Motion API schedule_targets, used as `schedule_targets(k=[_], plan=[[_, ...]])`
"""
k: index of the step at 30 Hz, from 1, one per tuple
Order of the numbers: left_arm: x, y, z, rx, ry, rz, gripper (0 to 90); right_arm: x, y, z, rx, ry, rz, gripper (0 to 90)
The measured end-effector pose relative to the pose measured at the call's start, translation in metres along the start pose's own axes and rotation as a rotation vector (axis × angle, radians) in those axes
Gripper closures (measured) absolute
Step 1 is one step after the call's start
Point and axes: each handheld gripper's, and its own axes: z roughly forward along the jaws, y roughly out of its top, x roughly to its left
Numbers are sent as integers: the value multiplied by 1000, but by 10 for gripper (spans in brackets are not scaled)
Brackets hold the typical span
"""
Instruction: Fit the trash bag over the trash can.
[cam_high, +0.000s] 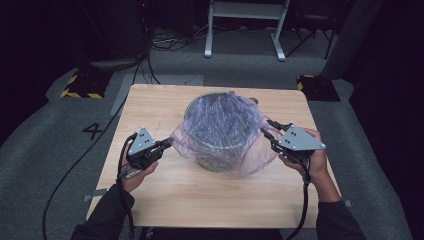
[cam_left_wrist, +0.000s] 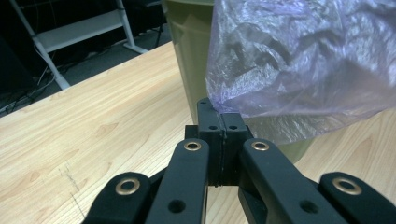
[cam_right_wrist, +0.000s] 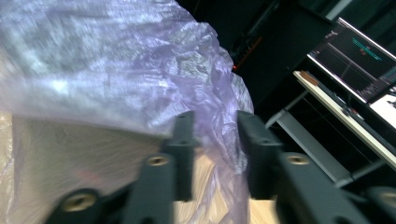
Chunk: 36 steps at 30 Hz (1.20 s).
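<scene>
One bag (cam_high: 225, 131), thin, see-through and violet-tinted, crinkled all over, is draped over one bin (cam_high: 216, 161), an olive-green round container standing upright. The bag lines the bin's mouth and hangs down outside its wall, loosest on the left, where a flap is drawn out sideways. In the left gripper view the bag (cam_left_wrist: 303, 60) hangs past the bin's wall (cam_left_wrist: 189, 56), and its lower edge sits at the tong tips.

There are two tongs. The left tongs (cam_high: 167, 143) are left of the bin, pressed fully together on the bag's drawn-out edge. The right tongs (cam_high: 270, 131) are just right of the bin at rim height; in the right gripper view they stand apart with a gap, the bag (cam_right_wrist: 116, 70) bunched between them, and I cannot tell whether they press on it.

The bin stands slightly behind the middle of the one bench (cam_high: 200, 200). Bare wood lies in front of the bin and to both sides; the far edge is nearer.
</scene>
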Motion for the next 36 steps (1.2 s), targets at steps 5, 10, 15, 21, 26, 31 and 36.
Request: schedule_targets(k=[5, 10, 15, 21, 26, 31, 36], plan=[[6, -1, -1, 11, 17, 0, 898, -9, 3, 4, -31, 37, 25, 891], [16, -3, -3, 26, 31, -16, 823, -19, 6, 13, -26, 62, 70, 900], [17, -3, -13, 22, -16, -6, 510, -23, 8, 21, -3, 61, 94, 900], [8, -3, -40, 6, -23, 55, 216, -23, 13, 22, 6, 61, 98, 900], [-6, 3, -56, -39, -51, 83, 157, -22, 15, 23, 14, 57, 100, 900], [-29, 23, -58, -61, -105, 155, 154, -21, 16, 25, 20, 62, 103, 900], [-50, 37, -46, -74, -149, 233, 150, -21, 16, 27, 23, 64, 108, 900]])
